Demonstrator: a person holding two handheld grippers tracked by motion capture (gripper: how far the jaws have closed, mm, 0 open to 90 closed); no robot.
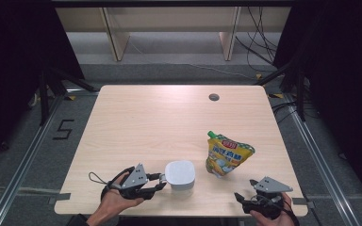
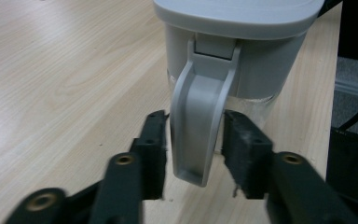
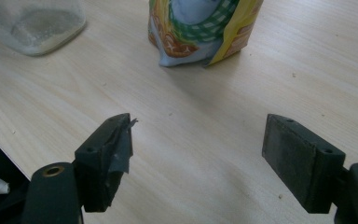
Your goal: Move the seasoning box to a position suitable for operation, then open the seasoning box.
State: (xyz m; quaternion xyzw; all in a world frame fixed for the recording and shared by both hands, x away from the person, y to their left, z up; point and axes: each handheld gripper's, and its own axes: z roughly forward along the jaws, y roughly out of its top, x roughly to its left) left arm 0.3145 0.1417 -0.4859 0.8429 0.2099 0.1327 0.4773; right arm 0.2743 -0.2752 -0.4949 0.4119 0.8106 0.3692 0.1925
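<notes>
Your left gripper (image 2: 193, 149) has its jaws narrowed around the jug's handle (image 2: 200, 126) without quite clamping it, your right gripper (image 3: 198, 161) gapes wide short of the pouch (image 3: 200, 28), so lifting and pouring remain.

A black numeral "5" (image 1: 64, 129) is marked on the grey floor left of the table. The yellow stand-up pouch with a green cap (image 1: 226, 155) carries a red label and large printed characters, too small to read.

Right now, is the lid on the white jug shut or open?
Shut. The grey lid lies flat across the top of the jug, with no gap showing in the left gripper view or the high view.
</notes>
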